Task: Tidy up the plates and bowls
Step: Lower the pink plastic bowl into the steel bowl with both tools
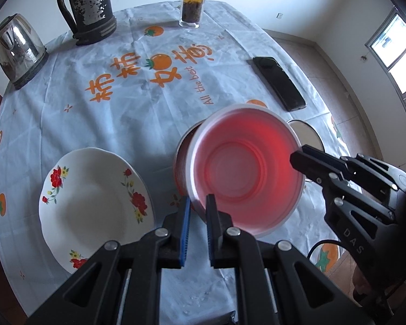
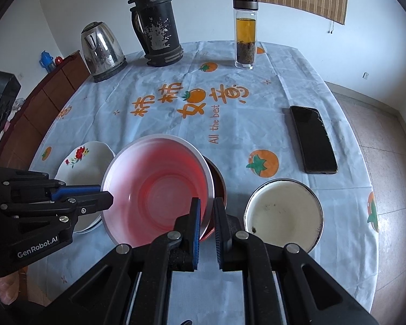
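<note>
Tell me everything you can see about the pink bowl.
The pink bowl looks like translucent plastic, red-pink with a pale rim and ringed bottom, and empty. It is tilted over a darker bowl. The left gripper and right gripper each straddle its rim on opposite sides.

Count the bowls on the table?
3: pink bowl held tilted by both grippers, a dark bowl under it, a white metal-rimmed bowl to its right. More could be hidden.

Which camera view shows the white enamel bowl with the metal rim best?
The right wrist view: the enamel bowl shows whole, with specks inside. In the left wrist view, only part of it shows behind the pink bowl.
</note>
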